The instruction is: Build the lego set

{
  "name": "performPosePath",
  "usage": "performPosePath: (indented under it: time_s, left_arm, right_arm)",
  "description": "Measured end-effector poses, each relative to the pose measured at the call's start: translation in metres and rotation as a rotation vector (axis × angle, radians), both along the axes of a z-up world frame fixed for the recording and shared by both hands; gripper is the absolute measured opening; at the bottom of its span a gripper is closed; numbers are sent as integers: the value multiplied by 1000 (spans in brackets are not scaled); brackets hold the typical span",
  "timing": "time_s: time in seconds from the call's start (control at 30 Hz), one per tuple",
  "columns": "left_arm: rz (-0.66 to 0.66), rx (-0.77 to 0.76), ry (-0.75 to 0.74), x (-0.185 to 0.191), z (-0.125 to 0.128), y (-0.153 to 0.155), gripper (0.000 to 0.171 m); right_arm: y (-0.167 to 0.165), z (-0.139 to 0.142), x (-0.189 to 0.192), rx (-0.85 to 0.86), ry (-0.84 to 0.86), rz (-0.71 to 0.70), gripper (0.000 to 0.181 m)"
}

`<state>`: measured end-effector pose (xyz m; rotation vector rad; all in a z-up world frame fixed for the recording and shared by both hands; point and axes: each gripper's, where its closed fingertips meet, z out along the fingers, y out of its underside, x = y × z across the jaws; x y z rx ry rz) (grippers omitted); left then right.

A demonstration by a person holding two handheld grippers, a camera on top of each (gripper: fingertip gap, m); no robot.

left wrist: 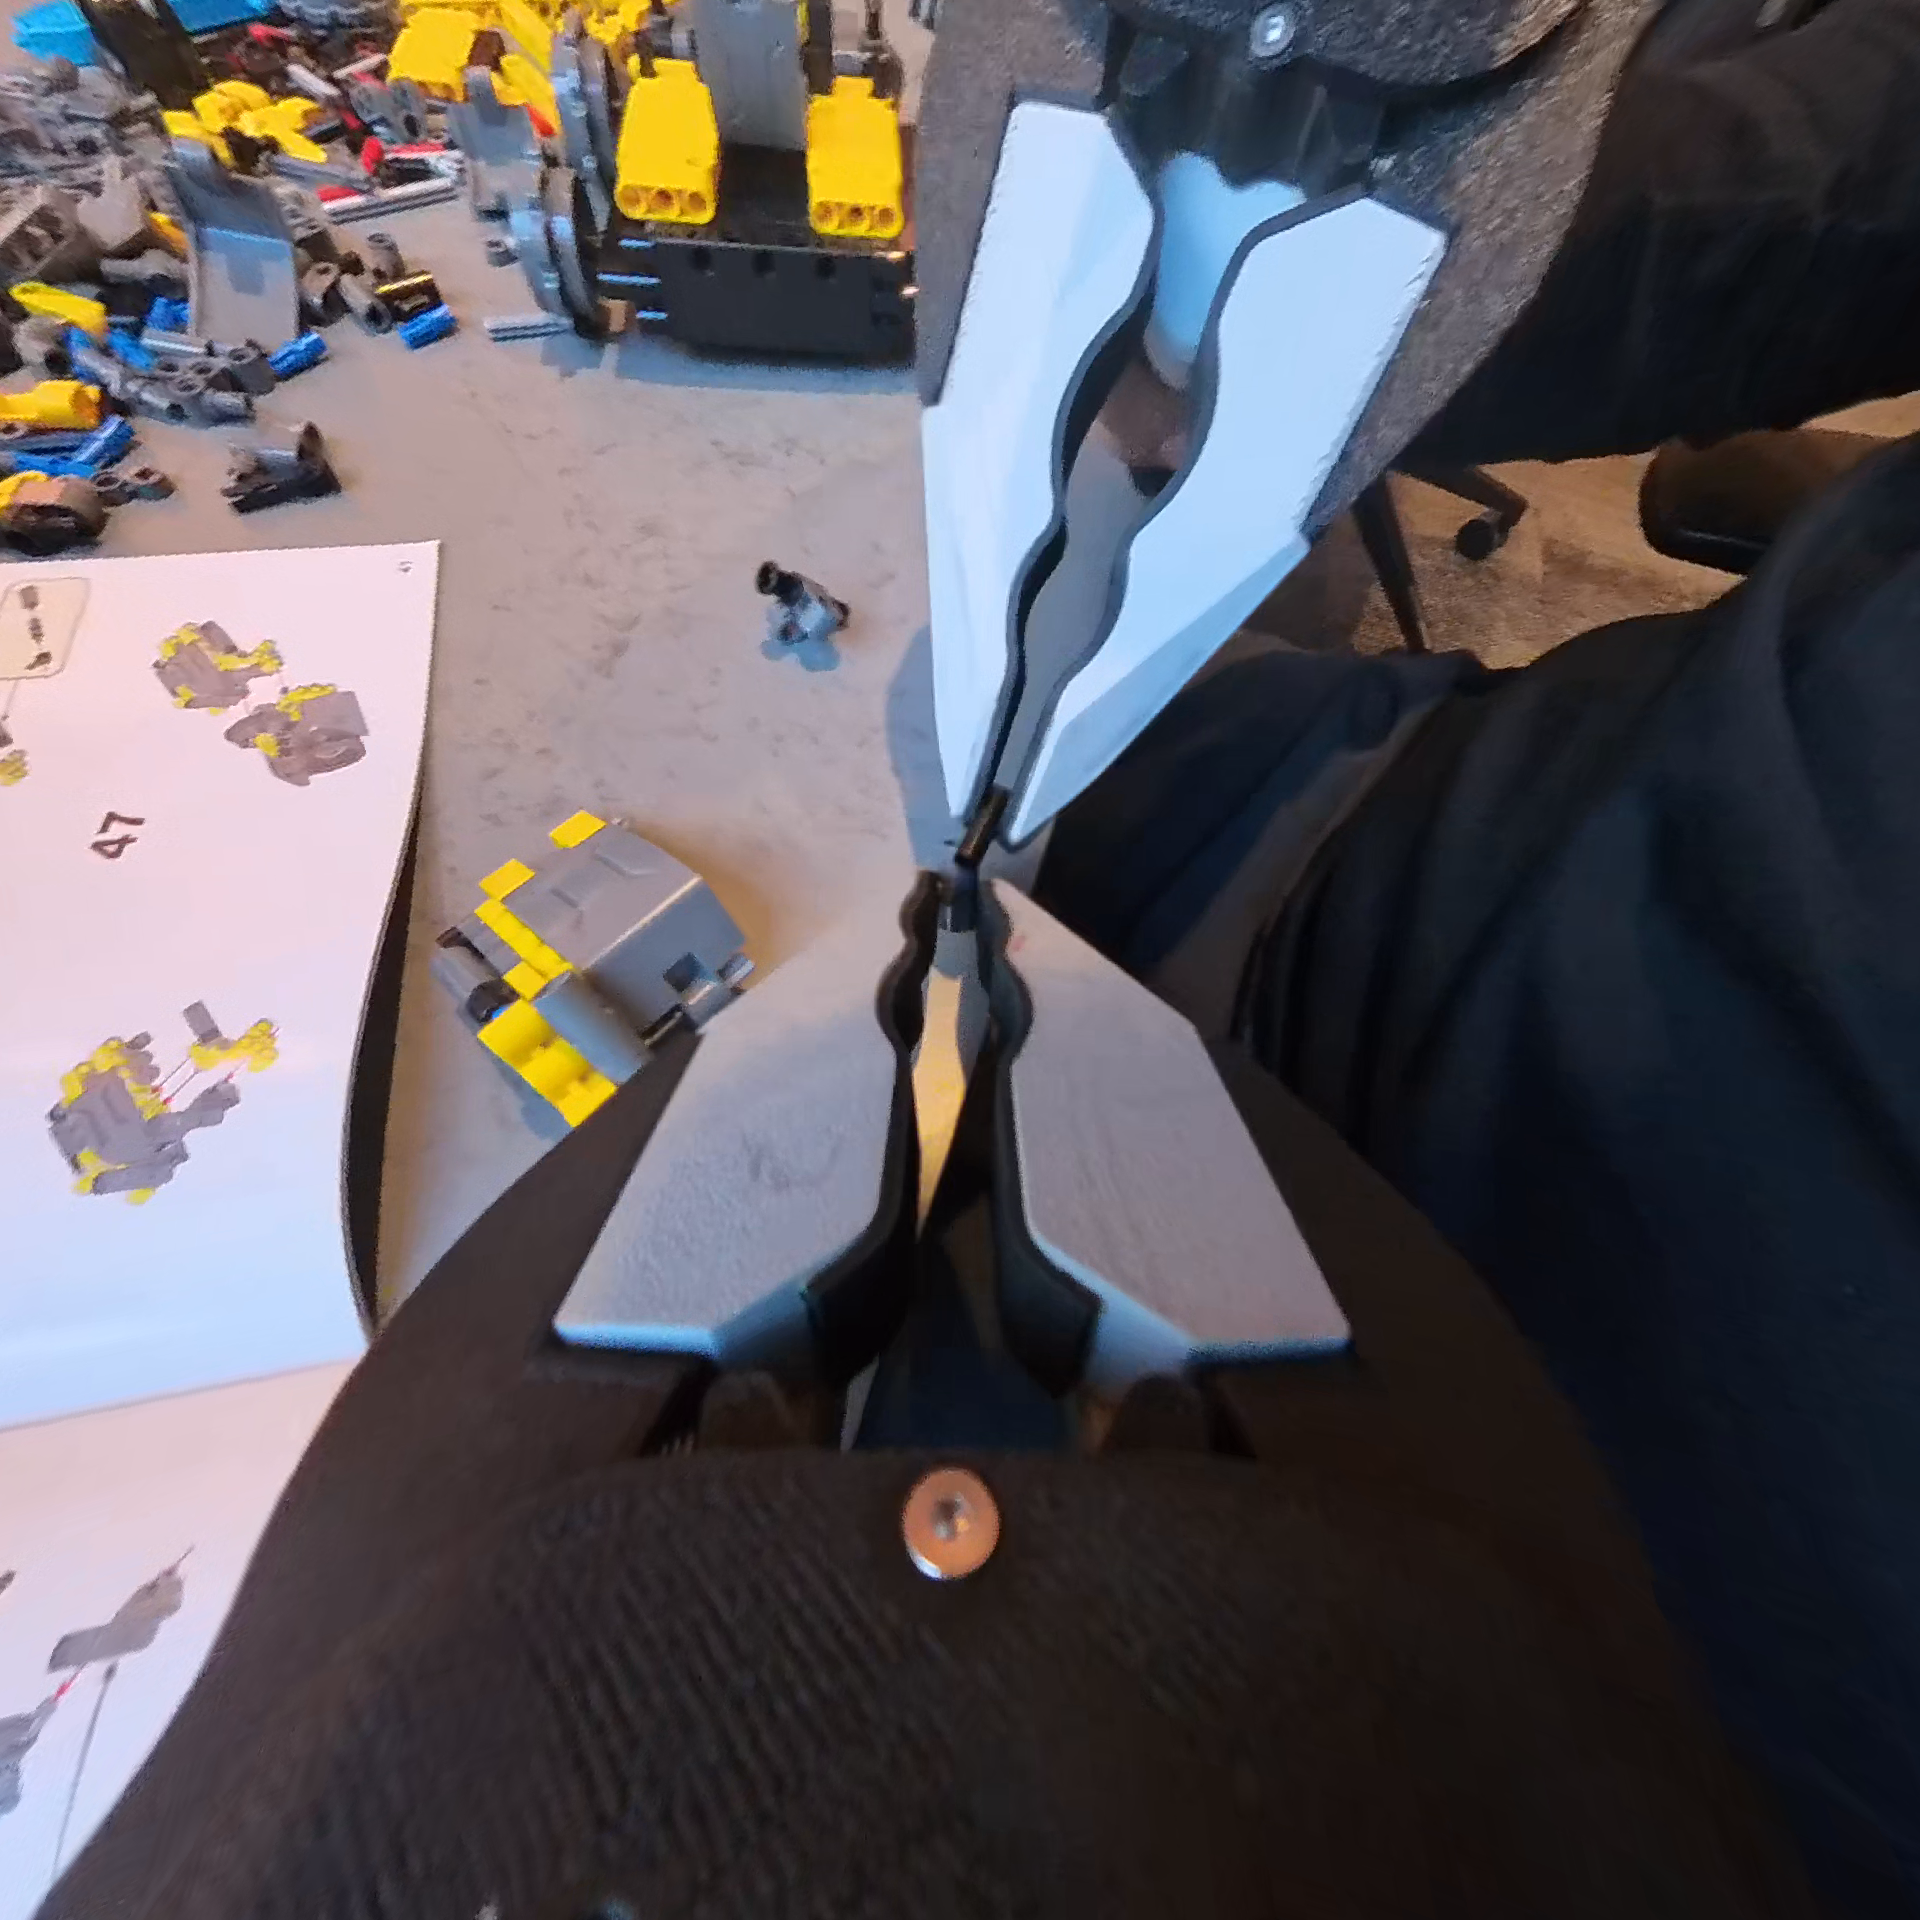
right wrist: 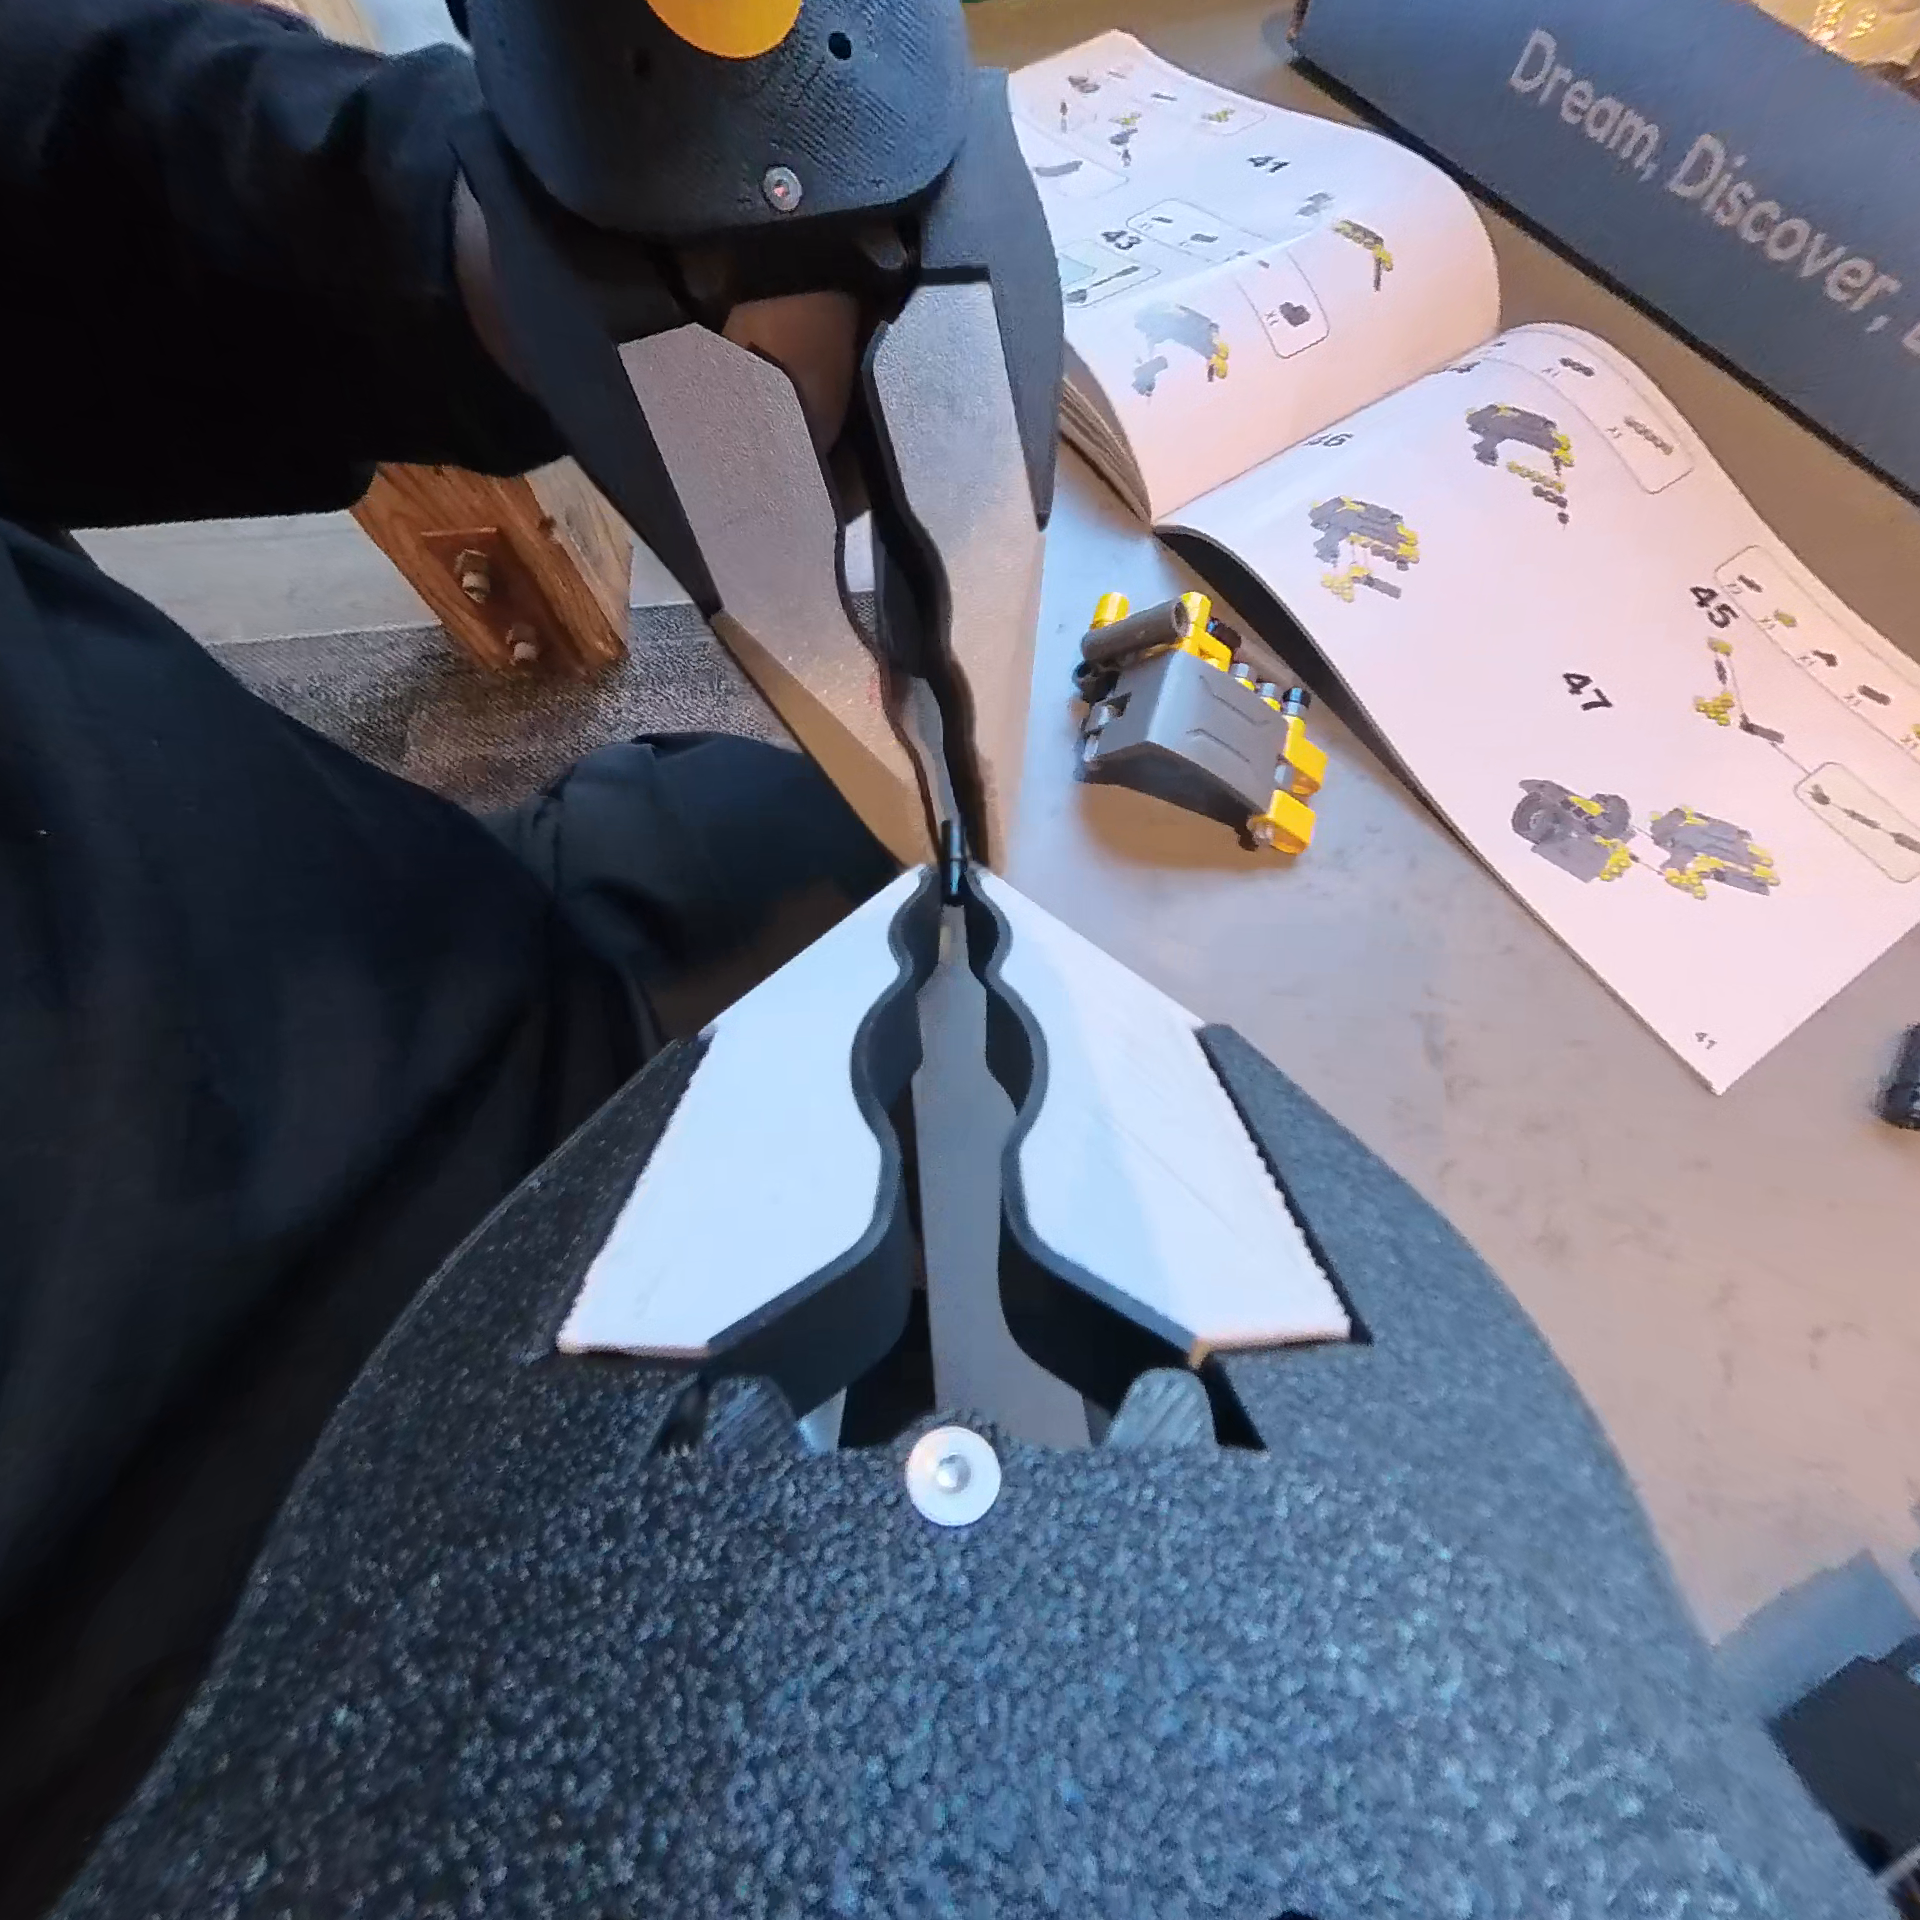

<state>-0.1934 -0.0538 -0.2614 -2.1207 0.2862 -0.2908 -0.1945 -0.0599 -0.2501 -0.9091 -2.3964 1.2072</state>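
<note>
Black pin pinched tip-to-tip by both grippers' jaws — grey-yellow brick assembly, instruction booklet beside.

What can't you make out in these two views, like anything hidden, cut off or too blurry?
- Small black pin between the two grippers' tips: both views, the closed fingers cover its ends; whether a second piece joins it is unclear.
- Instruction booklet: left wrist view, cut off by the left edge; lower drawings blurred.
- Loose brick pile: left wrist view, too far and blurred to tell pieces apart.
- Dark box: right wrist view, cut off by the top and right edges.
</note>
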Motion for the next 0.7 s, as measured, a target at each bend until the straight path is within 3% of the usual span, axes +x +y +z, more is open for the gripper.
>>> performPosePath:
  time_s: [0.3,0.7]
  left_arm:
    - [15,-50,179,-10,-8,2,6]
    - [-19,-82,171,-6,-11,2,6]
  right_arm:
    - [15,-12,-1,42,-70,-37,3]
    - [14,-25,0,152,-108,8,3]
